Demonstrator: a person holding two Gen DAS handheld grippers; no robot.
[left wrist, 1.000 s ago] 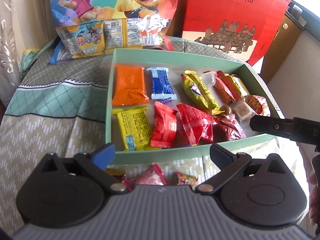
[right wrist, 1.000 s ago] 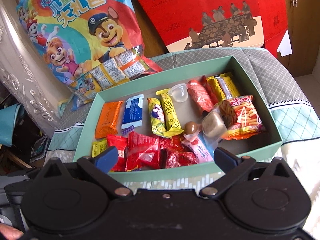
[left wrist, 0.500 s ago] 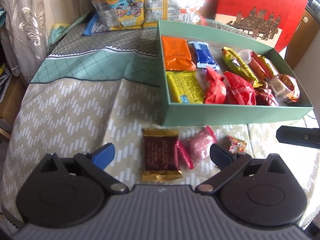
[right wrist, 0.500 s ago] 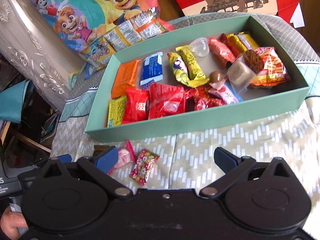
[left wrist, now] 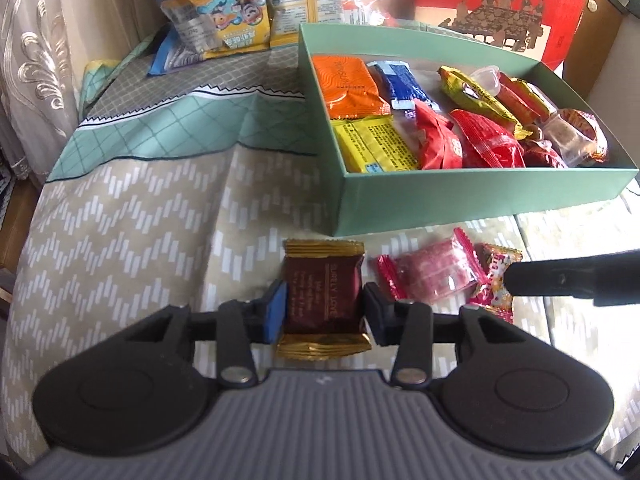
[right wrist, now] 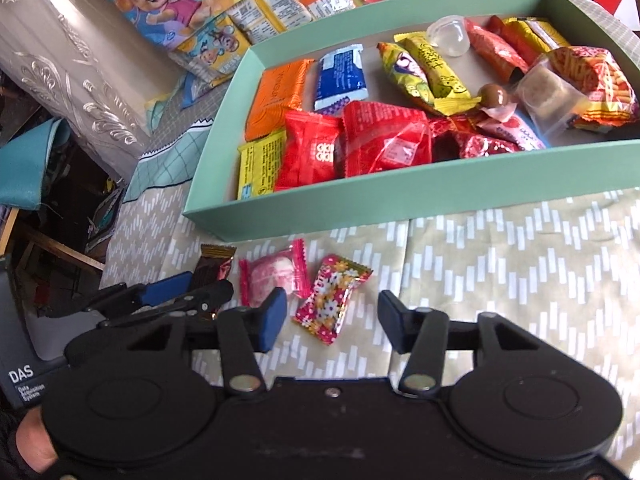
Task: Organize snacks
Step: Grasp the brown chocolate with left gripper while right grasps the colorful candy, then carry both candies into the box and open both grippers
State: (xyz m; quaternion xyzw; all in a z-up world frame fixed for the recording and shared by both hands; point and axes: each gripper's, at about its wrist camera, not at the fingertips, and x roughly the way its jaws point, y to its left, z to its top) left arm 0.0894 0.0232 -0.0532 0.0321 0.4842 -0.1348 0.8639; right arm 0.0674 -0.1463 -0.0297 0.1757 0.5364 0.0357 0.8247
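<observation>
A maroon and gold snack packet point(left wrist: 323, 298) lies on the tablecloth in front of the green box point(left wrist: 480, 208). My left gripper point(left wrist: 323, 312) has its two fingers against the packet's sides and is shut on it. A pink candy point(left wrist: 430, 272) and a flowery candy point(left wrist: 494, 276) lie to its right. In the right wrist view, my right gripper point(right wrist: 332, 320) is open around the flowery candy point(right wrist: 332, 300), with the pink candy point(right wrist: 274, 276) just left of it. The left gripper point(right wrist: 168, 294) and the maroon packet point(right wrist: 214, 266) show at the left.
The green box point(right wrist: 400, 200) holds several wrapped snacks. A cartoon snack bag point(left wrist: 232, 20) and a red gift box point(left wrist: 500, 0) stand behind it. The table edge drops off at the left point(left wrist: 24, 220). The right gripper's finger point(left wrist: 568, 278) reaches in from the right.
Both grippers have dropped toward the cloth in front of the box. The left fingers have closed in onto the maroon packet. The right fingers have narrowed around the flowery candy.
</observation>
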